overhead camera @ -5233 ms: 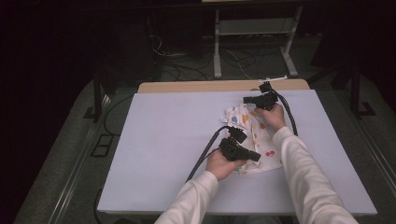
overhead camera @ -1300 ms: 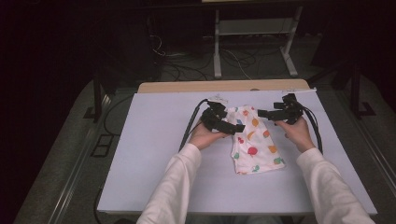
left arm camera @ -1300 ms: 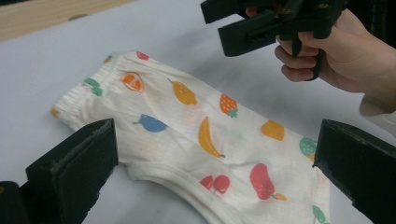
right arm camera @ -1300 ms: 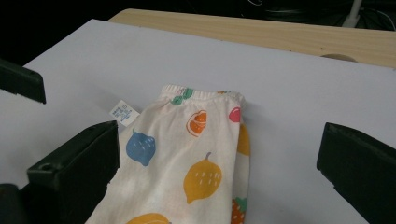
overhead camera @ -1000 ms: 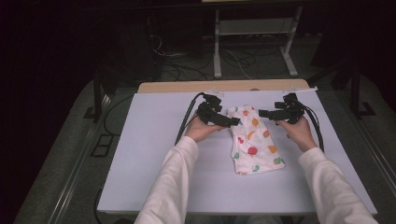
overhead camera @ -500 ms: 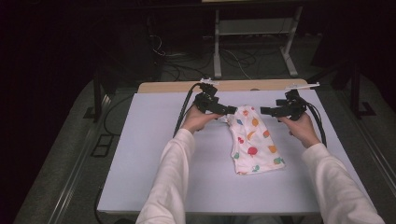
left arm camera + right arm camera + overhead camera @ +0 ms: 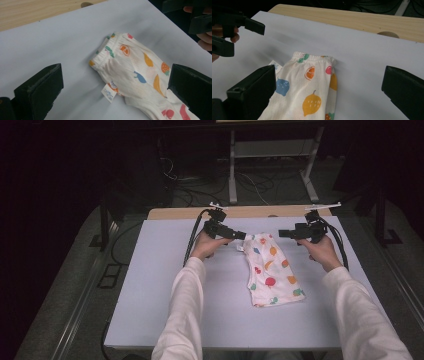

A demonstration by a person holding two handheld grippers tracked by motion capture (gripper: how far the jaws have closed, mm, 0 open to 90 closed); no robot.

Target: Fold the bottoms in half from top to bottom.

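I hold both tongs spread and empty, left tongs [image 7: 239, 235] at nine o'clock and right tongs [image 7: 283, 233] at three o'clock of the folded fruit-print shorts [image 7: 272, 268] lying mid-worktop [image 7: 150, 285], seemingly between folds; next I'd pinch the waistband.

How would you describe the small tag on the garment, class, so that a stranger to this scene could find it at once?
Start at the pale table and find the white fruit-print garment lying flat between the two grippers. Go to its elastic waistband at the far end. Just below that, on the edge facing the left gripper, a small white label sticks out onto the table: the one plain rectangle among coloured fruit shapes.
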